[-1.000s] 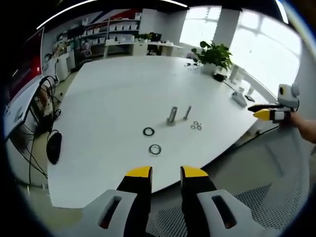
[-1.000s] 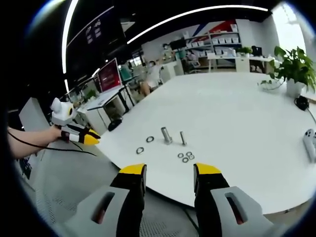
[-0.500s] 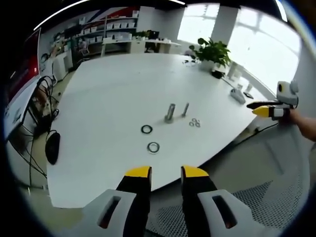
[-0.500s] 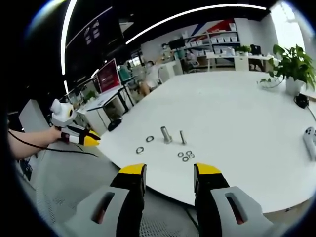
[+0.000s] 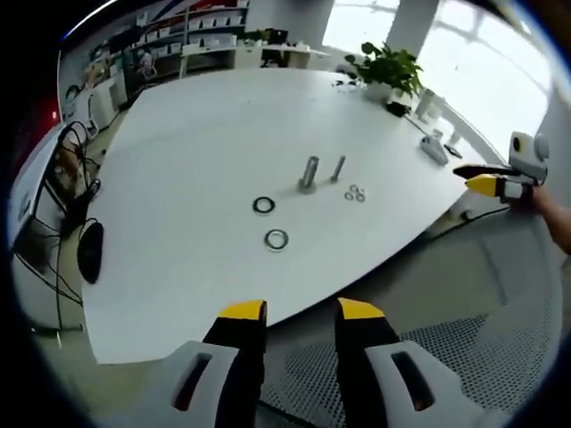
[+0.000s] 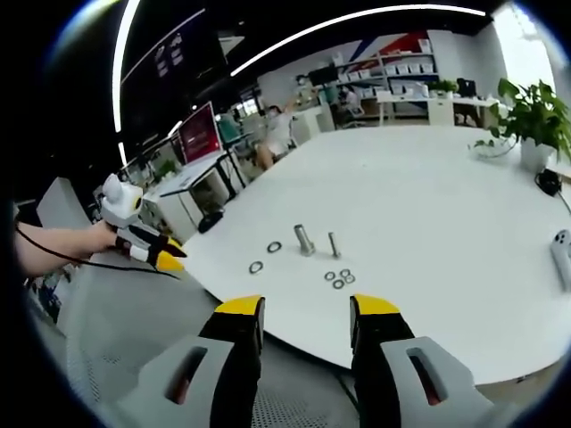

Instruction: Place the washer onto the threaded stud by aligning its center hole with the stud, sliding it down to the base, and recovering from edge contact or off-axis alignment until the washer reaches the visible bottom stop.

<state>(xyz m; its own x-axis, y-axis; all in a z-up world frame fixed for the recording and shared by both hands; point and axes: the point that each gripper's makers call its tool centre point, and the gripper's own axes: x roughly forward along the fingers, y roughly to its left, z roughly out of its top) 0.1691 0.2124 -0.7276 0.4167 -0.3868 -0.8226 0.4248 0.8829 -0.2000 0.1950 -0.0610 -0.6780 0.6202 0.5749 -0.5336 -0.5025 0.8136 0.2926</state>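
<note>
Your left gripper [image 5: 301, 310] and right gripper [image 6: 306, 307] are both parted and empty; the washers [image 5: 276, 239] lie well ahead of them.

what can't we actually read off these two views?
- Threads on the thin stud and the thicker post: too small, both views.
- Small washers: tiny cluster, exact count and hole sizes unclear, both views.
- Two larger washers: any washer or nut difference too small to tell.
- Left gripper seen in the right gripper view: jaw gap unreadable at that size.
</note>
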